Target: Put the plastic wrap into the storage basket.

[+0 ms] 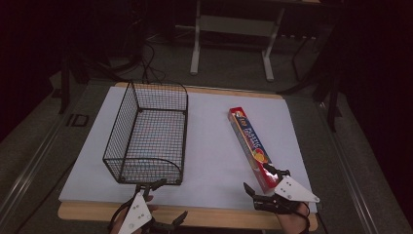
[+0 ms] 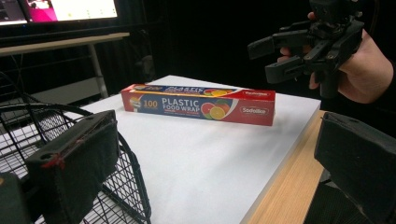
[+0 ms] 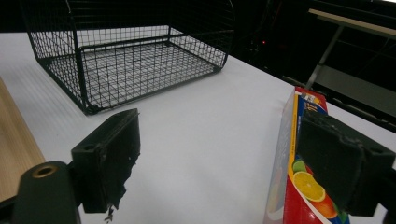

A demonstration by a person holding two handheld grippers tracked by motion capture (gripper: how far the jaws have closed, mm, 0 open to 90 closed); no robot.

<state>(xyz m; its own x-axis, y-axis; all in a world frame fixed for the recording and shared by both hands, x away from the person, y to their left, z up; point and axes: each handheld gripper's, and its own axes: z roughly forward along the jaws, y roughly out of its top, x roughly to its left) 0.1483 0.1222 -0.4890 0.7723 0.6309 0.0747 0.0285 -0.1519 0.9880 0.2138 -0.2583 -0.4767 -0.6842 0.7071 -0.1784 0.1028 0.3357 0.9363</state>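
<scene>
Your left gripper (image 1: 166,201) sits at the near edge of the wooden table (image 1: 92,212), jaws spread wide with nothing between them; in the left gripper view one jaw overlaps the rim of the black wire-mesh basket (image 2: 70,140), though contact cannot be confirmed. The basket (image 1: 148,134) stands upright on the white sheet (image 1: 214,141) covering the tabletop, on its left half, with nothing inside it. Your right gripper (image 1: 258,178) is at the near right of the sheet, jaws likewise spread apart and gripping nothing; in the right gripper view one jaw stands over the near end of the long red cardboard box of plastic food wrap (image 3: 303,186), the other is over bare sheet. The box (image 1: 249,141) lies flat on the right half of the sheet, well apart from the basket, its near end just beside your right gripper; your right hand (image 2: 364,70) holds that gripper above the sheet.
</scene>
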